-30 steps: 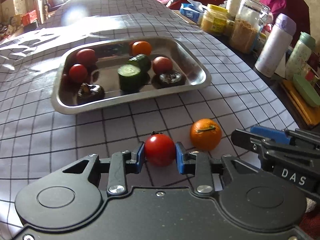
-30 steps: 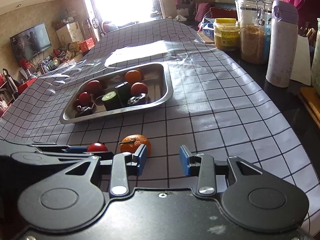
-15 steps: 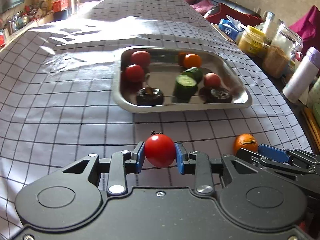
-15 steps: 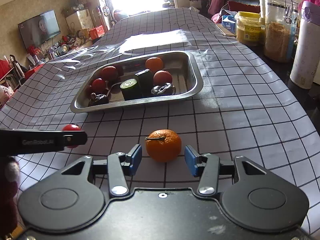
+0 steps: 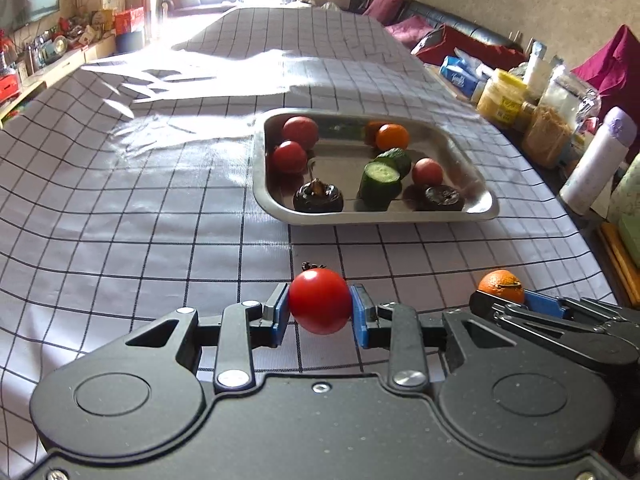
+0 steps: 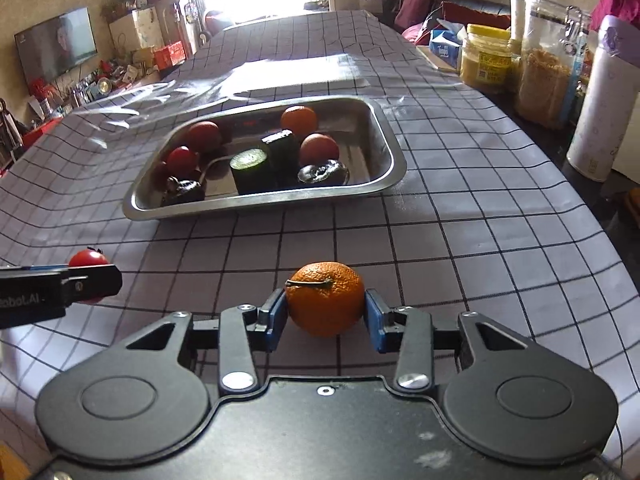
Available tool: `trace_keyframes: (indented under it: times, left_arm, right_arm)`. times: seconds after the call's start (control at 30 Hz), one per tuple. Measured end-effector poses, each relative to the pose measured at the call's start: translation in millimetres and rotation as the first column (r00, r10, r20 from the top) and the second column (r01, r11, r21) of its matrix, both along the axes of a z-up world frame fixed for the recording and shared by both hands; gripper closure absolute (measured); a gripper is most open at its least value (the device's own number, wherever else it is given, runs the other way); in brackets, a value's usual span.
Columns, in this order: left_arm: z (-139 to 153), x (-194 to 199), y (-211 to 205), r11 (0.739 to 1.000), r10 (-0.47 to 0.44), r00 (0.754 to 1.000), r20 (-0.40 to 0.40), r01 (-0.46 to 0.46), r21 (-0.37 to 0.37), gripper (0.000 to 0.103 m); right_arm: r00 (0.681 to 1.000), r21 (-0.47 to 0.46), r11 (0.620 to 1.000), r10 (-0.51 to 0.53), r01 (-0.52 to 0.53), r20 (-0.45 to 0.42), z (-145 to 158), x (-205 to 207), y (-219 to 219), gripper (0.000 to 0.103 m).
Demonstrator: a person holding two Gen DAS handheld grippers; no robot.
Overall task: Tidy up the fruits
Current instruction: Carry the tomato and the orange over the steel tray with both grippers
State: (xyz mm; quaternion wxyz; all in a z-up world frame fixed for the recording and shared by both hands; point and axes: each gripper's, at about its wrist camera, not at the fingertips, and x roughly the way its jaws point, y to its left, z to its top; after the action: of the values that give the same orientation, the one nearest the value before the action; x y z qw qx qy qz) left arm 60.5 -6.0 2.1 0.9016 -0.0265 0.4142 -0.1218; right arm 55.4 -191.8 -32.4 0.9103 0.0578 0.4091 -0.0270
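My left gripper (image 5: 320,314) is shut on a red tomato (image 5: 320,300) and holds it a little above the checked tablecloth, short of the steel tray (image 5: 360,218). The same tomato (image 6: 86,260) shows at the left edge of the right wrist view. To its right an orange tangerine (image 6: 326,298) sits on the cloth between the blue pads of my right gripper (image 6: 326,316). That gripper's jaws are closing and both pads touch the tangerine's sides. The tangerine (image 5: 500,284) also peeks over the right gripper's finger in the left wrist view.
The tray (image 6: 260,200) holds red tomatoes, an orange fruit, two cucumber pieces and two dark fruits. Along the table's right edge stand a yellow-lidded jar (image 6: 486,58), a glass jar of grain (image 6: 548,64) and a white bottle (image 6: 600,104).
My left gripper has carried the tomato to the left and slightly up. My right gripper slid left from beside the tangerine, opened around it and closed onto it.
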Motion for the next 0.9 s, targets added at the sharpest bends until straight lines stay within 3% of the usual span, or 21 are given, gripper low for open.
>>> trace_keyframes:
  times: [0.4, 0.9]
  left_arm:
    - [0, -27, 1, 1.000, -0.020, 1.000, 0.006, 0.020, 0.007, 0.063]
    - [-8, -5, -19, 0.999, -0.002, 0.999, -0.049, 0.004, 0.042, 0.063]
  right_arm:
    - [0.998, 0.032, 0.999, -0.023, 0.021, 0.050, 32, -56, 17, 0.060]
    - [1.000, 0.069, 0.998, -0.003, 0.005, -0.025, 9, -30, 3, 0.060]
